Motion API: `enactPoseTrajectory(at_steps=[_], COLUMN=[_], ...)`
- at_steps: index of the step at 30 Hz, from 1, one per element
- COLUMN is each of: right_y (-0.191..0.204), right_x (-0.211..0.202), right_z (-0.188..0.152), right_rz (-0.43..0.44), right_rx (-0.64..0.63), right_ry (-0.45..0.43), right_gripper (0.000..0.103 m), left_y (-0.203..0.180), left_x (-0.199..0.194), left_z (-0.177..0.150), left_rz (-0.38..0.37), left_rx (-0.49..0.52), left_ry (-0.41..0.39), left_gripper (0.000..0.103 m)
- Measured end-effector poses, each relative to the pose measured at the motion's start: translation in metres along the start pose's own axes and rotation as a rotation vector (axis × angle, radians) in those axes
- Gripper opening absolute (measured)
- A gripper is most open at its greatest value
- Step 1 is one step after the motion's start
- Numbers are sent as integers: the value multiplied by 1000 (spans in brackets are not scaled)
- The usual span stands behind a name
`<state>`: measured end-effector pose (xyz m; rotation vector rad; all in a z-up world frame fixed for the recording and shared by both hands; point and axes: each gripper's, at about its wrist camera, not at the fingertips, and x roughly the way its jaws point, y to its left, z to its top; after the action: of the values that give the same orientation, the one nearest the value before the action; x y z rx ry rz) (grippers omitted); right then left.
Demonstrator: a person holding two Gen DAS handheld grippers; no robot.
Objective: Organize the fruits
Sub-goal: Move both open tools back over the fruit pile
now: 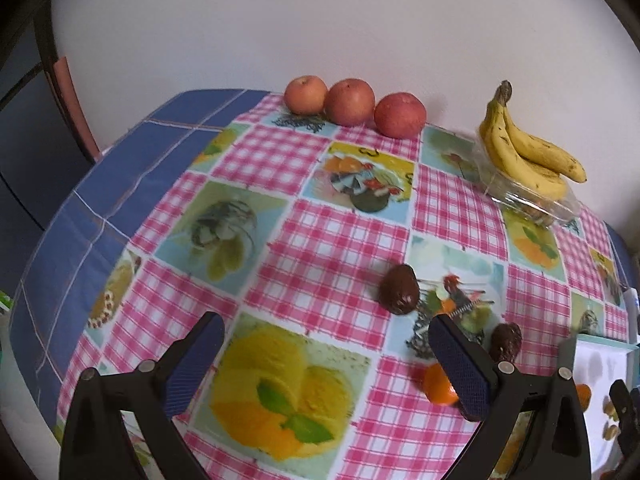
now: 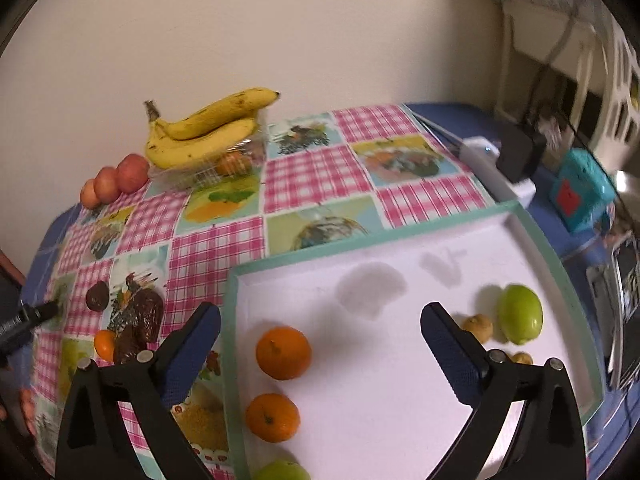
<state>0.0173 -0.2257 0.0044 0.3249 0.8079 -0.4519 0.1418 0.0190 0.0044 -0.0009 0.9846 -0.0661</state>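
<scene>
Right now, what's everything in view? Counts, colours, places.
apples: 3, red-orange, row at the wall edge of the table
bananas: 1 bunch, yellow, on a clear plastic box
clear plastic box: 1, beside the wall
avocados: 2, dark brown, on the tablecloth
loose orange: 1, on the tablecloth near the avocados
tray: 1, white with teal rim
oranges in tray: 2, left side
green fruits: 2, in tray, right side and bottom edge
small tan fruits: 2, beside the right green one
tablecloth: pink check with fruit prints
left gripper: open, empty
right gripper: open, empty, over the tray
</scene>
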Motion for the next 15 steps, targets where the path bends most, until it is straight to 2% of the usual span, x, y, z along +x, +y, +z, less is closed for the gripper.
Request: enactPoseTrajectory(at_steps=[3, 5, 8, 13, 15], right_y=[13, 22, 37, 59, 69], right_x=[1, -1, -1, 2, 7], right_z=[2, 3, 8, 16, 18], right_rz=[-15, -16, -23, 88, 97], right_rx=[-34, -48, -83, -62, -58], right_ry=[21, -8, 7, 23, 45], right_gripper=[100, 100, 100, 100, 100], left_y=[4, 7, 12, 22, 26], left_x=[-1, 1, 6, 17, 18], left_z=[4, 7, 8, 9, 9], left_rz=[13, 24, 15, -2, -1], left_rx=[-21, -29, -59, -92, -92], left_ry=[-25, -11, 8, 66, 55], left_gripper=[103, 103, 103, 103, 103])
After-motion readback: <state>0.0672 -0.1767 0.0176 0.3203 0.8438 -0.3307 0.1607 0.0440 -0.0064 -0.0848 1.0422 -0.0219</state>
